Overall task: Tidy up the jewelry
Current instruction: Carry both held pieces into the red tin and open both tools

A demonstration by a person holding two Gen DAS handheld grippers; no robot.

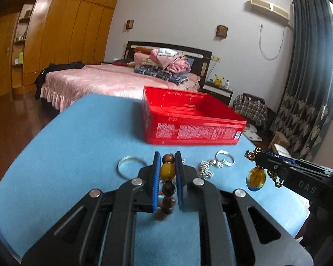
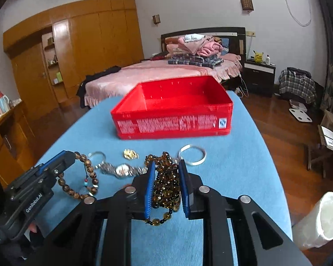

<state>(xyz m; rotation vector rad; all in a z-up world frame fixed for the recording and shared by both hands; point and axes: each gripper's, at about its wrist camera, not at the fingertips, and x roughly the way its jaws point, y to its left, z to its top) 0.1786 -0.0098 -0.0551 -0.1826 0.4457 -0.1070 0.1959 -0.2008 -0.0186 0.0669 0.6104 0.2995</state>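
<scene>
An open red box (image 1: 193, 119) stands on the blue table beyond both grippers; it also shows in the right wrist view (image 2: 173, 117). My left gripper (image 1: 167, 157) is shut on a brown bead bracelet (image 1: 167, 170) with a yellow bead, held above the table; the bracelet also shows in the right wrist view (image 2: 88, 177). My right gripper (image 2: 166, 166) is shut on an amber bead necklace (image 2: 166, 184); its oval pendant (image 1: 256, 178) hangs below the gripper in the left wrist view. A watch (image 2: 122, 169), silver bangles (image 2: 192, 155) (image 1: 128, 166) and a small gold piece (image 2: 129, 154) lie on the table.
A silver ring and chain cluster (image 1: 217, 164) lies right of my left gripper. A white cylinder (image 2: 319, 219) sits at the table's right edge. The blue table (image 2: 244, 166) drops off to wooden floor on both sides. A bed stands behind.
</scene>
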